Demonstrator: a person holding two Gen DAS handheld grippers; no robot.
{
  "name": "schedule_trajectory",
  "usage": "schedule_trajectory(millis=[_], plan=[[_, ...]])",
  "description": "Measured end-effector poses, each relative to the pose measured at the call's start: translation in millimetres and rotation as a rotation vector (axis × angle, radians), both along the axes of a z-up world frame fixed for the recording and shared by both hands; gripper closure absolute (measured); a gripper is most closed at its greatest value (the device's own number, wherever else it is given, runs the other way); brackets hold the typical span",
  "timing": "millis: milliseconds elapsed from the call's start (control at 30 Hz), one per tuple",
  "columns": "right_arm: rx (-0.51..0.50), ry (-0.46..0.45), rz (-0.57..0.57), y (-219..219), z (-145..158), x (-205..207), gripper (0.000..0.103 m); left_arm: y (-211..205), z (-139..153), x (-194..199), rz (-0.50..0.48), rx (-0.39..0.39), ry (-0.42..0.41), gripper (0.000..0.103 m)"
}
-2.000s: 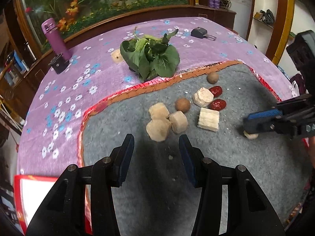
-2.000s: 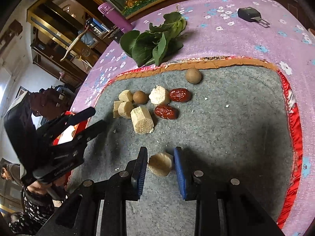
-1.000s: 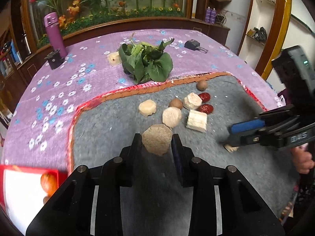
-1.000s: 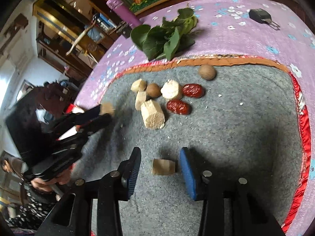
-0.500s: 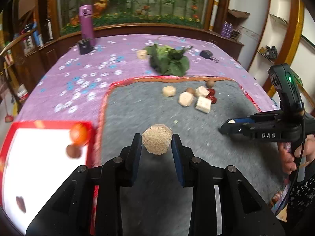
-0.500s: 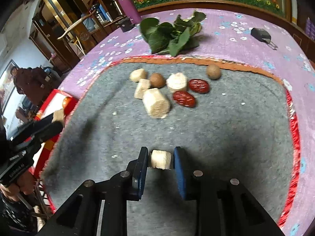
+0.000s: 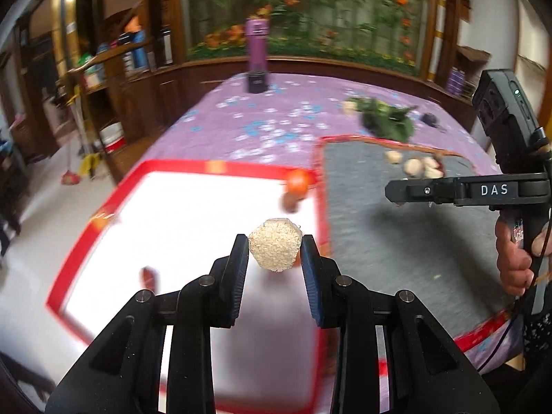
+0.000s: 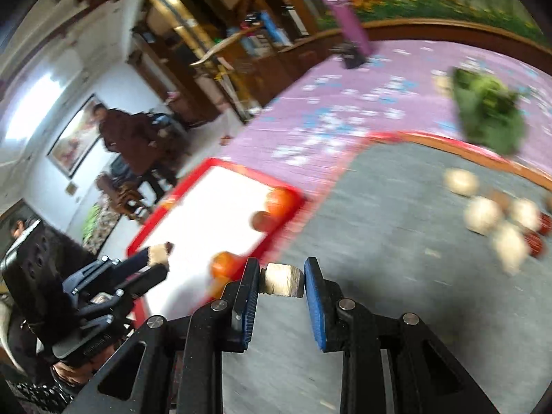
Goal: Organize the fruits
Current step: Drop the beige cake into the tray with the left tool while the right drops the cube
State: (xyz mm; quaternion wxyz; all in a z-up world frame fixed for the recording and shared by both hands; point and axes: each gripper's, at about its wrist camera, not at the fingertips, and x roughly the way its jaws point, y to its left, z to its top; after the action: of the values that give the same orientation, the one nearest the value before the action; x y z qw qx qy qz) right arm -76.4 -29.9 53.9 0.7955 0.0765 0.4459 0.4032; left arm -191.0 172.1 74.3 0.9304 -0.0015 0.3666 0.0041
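Note:
My left gripper (image 7: 275, 253) is shut on a pale hexagonal fruit chunk (image 7: 275, 249) and holds it over the white tray with a red rim (image 7: 193, 169). My right gripper (image 8: 282, 276) is shut on a smaller pale fruit chunk (image 8: 282, 279) above the grey mat (image 8: 396, 269), near the tray's corner (image 8: 220, 165). An orange fruit (image 7: 298, 179) and a brown fruit (image 7: 291, 203) lie at the tray's far right corner. Several pale chunks (image 8: 483, 214) and red dates (image 8: 534, 243) lie on the mat's far side.
A bunch of green leaves (image 7: 388, 120) lies on the purple flowered cloth (image 7: 276, 120). A purple bottle (image 7: 257, 53) stands at the far edge. The right gripper shows in the left wrist view (image 7: 414, 191). People stand beyond the table (image 8: 131, 138).
Both grippers have swung left with their chunks. The left one has gone from above the mat to above the tray; the right one has neared the tray's corner.

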Motion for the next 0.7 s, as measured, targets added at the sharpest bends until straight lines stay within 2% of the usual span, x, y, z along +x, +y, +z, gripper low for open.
schedule_trajectory(millis=[133, 233, 500, 700], plan=[[0.029, 0.005, 0.063, 52.2, -3.8, -6.6, 0.077, 27.3, -11.7, -11.5, 0.065, 0.023, 0.025, 0.073], [0.026, 0.0, 0.079, 79.1, -8.4, -9.3, 0.078, 41.0, -23.3, -17.4, 0.088, 0.009, 0.055, 0.073], [0.007, -0.002, 0.142, 124.3, -22.3, -17.0, 0.078, 52.4, -37.3, -22.4, 0.1, 0.002, 0.086, 0.073], [0.011, 0.055, 0.172, 136.3, -29.4, -15.3, 0.076, 53.4, -39.3, -24.5, 0.11, 0.015, 0.1, 0.073]])
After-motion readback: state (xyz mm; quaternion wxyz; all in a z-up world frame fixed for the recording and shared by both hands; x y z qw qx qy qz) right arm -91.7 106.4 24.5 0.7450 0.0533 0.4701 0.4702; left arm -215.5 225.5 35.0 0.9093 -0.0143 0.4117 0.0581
